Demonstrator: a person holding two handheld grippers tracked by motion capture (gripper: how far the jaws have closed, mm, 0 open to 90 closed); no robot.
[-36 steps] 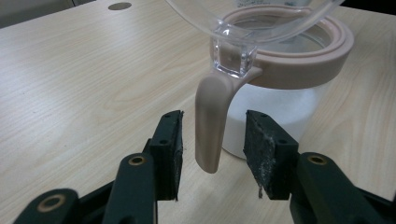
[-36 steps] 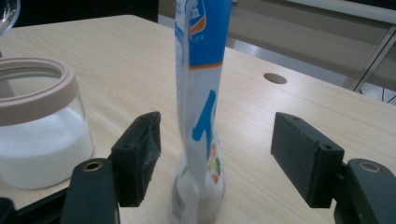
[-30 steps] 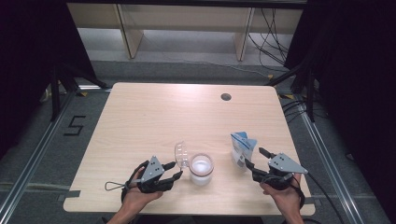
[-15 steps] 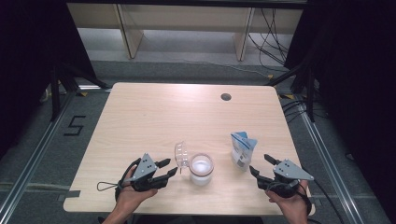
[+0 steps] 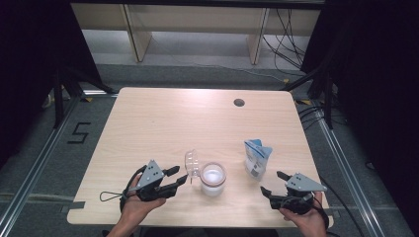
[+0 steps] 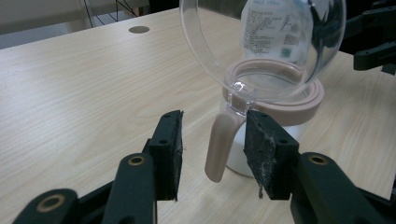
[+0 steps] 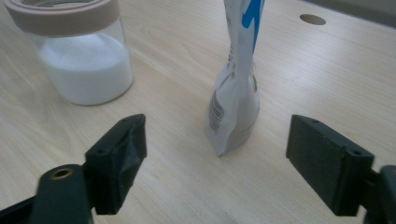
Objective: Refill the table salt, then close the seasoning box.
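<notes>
Right gripper (image 7: 215, 163) withdrawn, opened wider, empty

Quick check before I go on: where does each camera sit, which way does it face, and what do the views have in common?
High view: above the near table edge, looking forward and down; both hands show, with left gripper and right gripper.
Left gripper view: rides that gripper, facing the jar and its open lid; two open jaws.
Right gripper view: faces the pouch between wide-open jaws, just opened further.
All three share jar and pouch.
</notes>
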